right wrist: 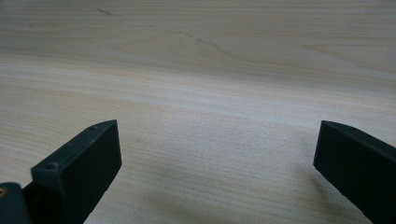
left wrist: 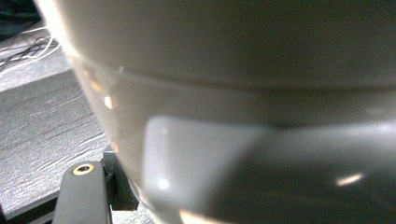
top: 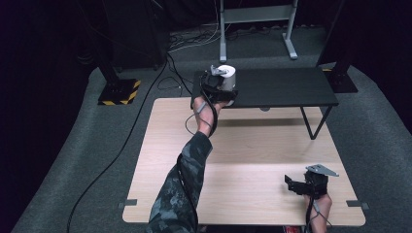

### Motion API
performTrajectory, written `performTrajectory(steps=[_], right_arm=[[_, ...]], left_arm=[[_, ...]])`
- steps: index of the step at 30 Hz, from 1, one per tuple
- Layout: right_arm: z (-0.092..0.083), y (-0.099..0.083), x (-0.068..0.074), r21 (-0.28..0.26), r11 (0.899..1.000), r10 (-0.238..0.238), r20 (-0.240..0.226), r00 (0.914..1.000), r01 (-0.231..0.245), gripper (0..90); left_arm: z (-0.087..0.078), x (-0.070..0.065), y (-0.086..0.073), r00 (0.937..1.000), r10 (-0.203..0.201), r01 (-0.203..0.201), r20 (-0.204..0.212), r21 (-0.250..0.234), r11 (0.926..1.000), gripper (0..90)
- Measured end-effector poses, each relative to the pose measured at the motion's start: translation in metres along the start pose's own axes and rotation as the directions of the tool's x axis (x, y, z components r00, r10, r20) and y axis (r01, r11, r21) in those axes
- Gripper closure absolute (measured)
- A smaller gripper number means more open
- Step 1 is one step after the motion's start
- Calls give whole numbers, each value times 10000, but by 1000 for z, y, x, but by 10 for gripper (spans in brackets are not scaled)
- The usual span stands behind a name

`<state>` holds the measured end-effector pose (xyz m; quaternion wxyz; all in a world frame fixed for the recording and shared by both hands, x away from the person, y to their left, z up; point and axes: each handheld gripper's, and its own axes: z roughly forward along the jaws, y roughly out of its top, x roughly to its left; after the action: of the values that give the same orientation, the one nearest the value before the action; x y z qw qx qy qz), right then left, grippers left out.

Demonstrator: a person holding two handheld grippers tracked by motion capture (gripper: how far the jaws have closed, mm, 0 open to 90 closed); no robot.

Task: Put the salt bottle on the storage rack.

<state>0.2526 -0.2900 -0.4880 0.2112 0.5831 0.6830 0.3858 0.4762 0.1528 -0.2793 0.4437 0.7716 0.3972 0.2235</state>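
A grey cup with a white rim is at the left end of a low black table beyond the wooden table. My left gripper reaches out to it on a long camouflage sleeve and is shut on the cup. In the left gripper view the cup's pale wall sits very close, with one black jaw at the lower left and the black tabletop beside it. I cannot tell whether the cup rests on the black table. My right gripper hovers low over the wooden table's near right part, open, nothing between its jaws.
The black table overlaps the wooden table's far edge on thin legs. On the grey carpet lie a long cable, a yellow-and-black striped stand base at the left and a grey metal frame at the back.
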Motion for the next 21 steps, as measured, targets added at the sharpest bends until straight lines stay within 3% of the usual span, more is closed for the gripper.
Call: performTrajectory(steps=[9,17,21], right_arm=[[0,0,0,-6,10000,-2,9,10000,2,0],[0,0,0,-5,10000,7,19,10000,-7,0],[0,0,-1,23,10000,9,-5,10000,-9,0]], left_arm=[[4,-4,-9,9998,7,-15,-203,-410,9992,298],[4,-1,-11,10000,62,-65,-59,-447,9990,290],[-8,-15,-27,9976,256,-324,-642,-1067,9938,24]])
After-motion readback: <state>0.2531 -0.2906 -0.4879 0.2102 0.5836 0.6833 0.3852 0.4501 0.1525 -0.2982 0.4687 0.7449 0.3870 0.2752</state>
